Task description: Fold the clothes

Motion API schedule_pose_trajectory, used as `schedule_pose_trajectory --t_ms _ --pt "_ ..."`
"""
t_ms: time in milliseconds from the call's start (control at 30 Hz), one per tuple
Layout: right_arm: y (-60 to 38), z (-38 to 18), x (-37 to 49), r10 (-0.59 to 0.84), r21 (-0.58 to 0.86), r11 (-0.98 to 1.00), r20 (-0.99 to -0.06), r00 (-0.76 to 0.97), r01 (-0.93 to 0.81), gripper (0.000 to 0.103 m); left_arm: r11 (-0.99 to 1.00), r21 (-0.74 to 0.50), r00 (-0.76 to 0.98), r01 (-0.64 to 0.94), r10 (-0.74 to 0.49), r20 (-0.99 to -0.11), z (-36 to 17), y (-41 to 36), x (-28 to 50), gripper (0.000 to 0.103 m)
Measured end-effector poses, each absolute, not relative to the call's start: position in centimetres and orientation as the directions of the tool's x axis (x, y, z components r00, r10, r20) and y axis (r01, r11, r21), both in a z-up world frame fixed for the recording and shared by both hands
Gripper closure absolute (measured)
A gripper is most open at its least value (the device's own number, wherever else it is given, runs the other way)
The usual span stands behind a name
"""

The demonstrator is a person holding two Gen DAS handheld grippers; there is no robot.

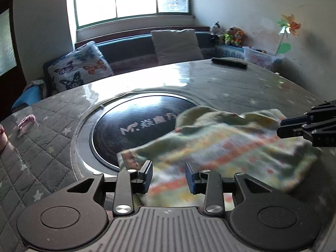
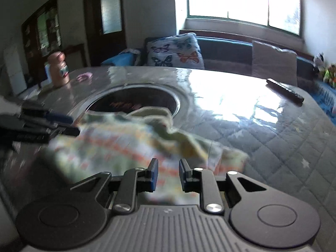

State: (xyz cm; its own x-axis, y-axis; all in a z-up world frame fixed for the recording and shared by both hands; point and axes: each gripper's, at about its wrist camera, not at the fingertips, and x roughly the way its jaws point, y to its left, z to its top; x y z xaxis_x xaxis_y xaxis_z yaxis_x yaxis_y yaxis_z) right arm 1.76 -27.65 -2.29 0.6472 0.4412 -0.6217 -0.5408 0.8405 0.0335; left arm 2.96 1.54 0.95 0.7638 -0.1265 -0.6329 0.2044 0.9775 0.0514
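Observation:
A small pale green garment with orange and yellow stripes (image 1: pixel 220 147) lies crumpled on the table, partly over the black round inset (image 1: pixel 136 126). My left gripper (image 1: pixel 169 175) is open just above the garment's near edge. My right gripper (image 2: pixel 167 174) is open above the garment (image 2: pixel 126 145) on its other side. The right gripper also shows at the right edge of the left wrist view (image 1: pixel 294 129), and the left gripper at the left edge of the right wrist view (image 2: pixel 63 124). Both views are motion-blurred.
The table has a quilted grey cover under clear plastic (image 1: pixel 252 88). A black remote (image 1: pixel 229 62) lies at the far side. A pink item (image 2: pixel 84 76) and a brown bottle (image 2: pixel 58 69) stand at the far left. A sofa with a butterfly cushion (image 1: pixel 79 67) is behind.

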Motion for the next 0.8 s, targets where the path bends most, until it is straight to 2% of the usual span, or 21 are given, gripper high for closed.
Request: schedule_pose_trajectory --t_ms 467,533,667,733,800 --pt "-25.8 -3.6 8.1 0.425 0.072 0.866 -0.627 0.653 -0.494 0.083 0.993 0.034 0.732 0.11 -0.058 -0.678 -0.8 4.2 7.7 0.065" --pt "-25.5 -3.7 8.8 0.425 0.076 0.867 -0.627 0.652 -0.492 0.081 0.994 0.031 0.733 0.101 -0.053 -0.678 -0.8 4.4 7.9 0.06" --pt "-23.6 -3.2 7.2 0.467 0.054 0.827 -0.619 0.631 -0.559 0.081 0.996 0.026 0.736 0.086 -0.046 -0.676 -0.6 4.9 7.6 0.057" --pt "-22.6 -3.0 6.3 0.487 0.042 0.805 -0.615 0.62 -0.592 0.08 0.996 0.027 0.745 0.079 -0.041 -0.666 -0.2 5.1 7.0 0.045" --pt "-21.6 -2.7 5.5 0.507 0.031 0.782 -0.612 0.607 -0.623 0.076 0.997 0.027 0.755 0.073 -0.038 -0.655 0.3 5.4 6.5 0.038"
